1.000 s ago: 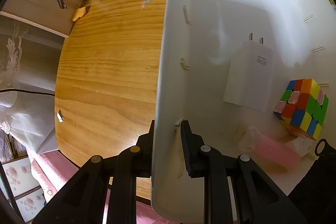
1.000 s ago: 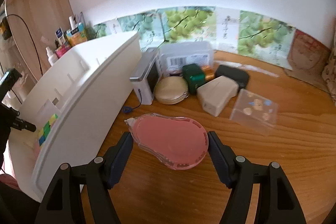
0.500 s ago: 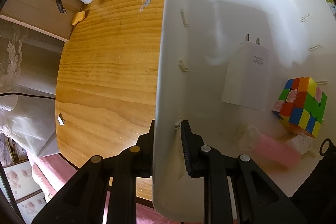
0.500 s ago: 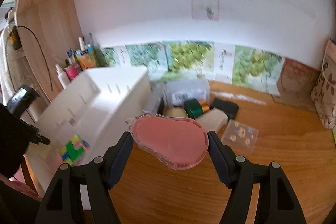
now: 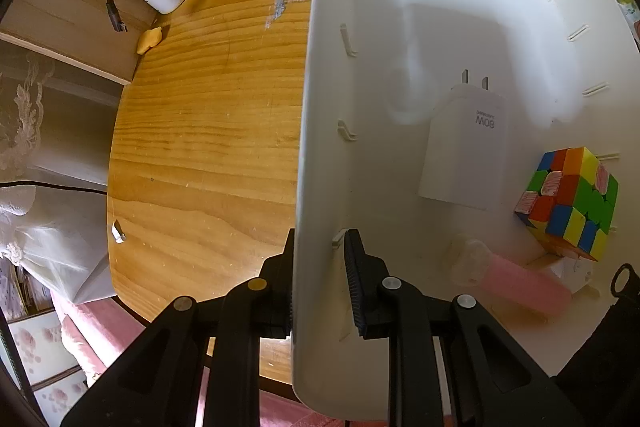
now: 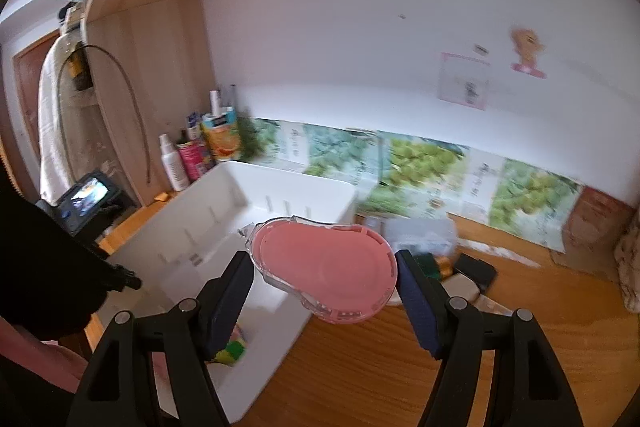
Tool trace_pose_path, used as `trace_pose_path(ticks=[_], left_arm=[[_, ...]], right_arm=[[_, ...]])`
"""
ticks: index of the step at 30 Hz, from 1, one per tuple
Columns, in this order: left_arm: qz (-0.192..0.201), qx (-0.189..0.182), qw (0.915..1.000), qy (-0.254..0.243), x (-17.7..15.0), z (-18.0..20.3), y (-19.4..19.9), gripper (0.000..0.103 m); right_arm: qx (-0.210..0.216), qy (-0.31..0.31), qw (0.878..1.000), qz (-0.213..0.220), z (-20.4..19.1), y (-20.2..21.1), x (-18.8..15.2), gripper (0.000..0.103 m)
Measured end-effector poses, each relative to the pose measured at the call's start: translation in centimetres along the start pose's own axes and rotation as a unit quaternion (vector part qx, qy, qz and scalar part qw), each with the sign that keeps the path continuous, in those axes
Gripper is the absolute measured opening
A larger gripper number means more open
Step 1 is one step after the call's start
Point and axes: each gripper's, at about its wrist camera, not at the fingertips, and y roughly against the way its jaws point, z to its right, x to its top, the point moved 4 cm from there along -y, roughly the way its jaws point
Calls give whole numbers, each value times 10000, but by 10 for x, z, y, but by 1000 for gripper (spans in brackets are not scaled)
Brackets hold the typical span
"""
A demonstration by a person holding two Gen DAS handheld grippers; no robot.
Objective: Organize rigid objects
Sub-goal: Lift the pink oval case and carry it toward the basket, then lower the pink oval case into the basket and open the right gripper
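1. left gripper (image 5: 318, 281): unchanged, fingers clamped narrow on the white bin (image 5: 460, 27) wall, steadying it on the table (image 5: 208, 131); charger (image 5: 466, 151) and cube (image 5: 570, 203) already inside.
2. right gripper (image 6: 325, 277): fingers holding the pink tape dispenser (image 6: 324, 273), lifted off the table, now over the bin rim. drop-in likely next.

White bin (image 5: 400, 7), multicoloured cube (image 5: 572, 203), white charger (image 5: 464, 155), pink tape dispenser (image 6: 324, 267), orange-brown wooden table (image 5: 208, 131).
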Motion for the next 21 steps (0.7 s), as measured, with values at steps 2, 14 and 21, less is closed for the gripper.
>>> trace_pose_path(ticks=[2,14,21], left_arm=[[7,-5,10000,3,0,0,1,24],[16,-41,10000,27,-2,-4,-1,24],[11,-42,10000,29,-3,-5,-2,24]], right_arm=[[123,92,9999,-17,-8,-3,1,72],[844,460,9949,-297,-59,-22,1,72],[1064,541,9914,-541,-82,-30,-8,72]])
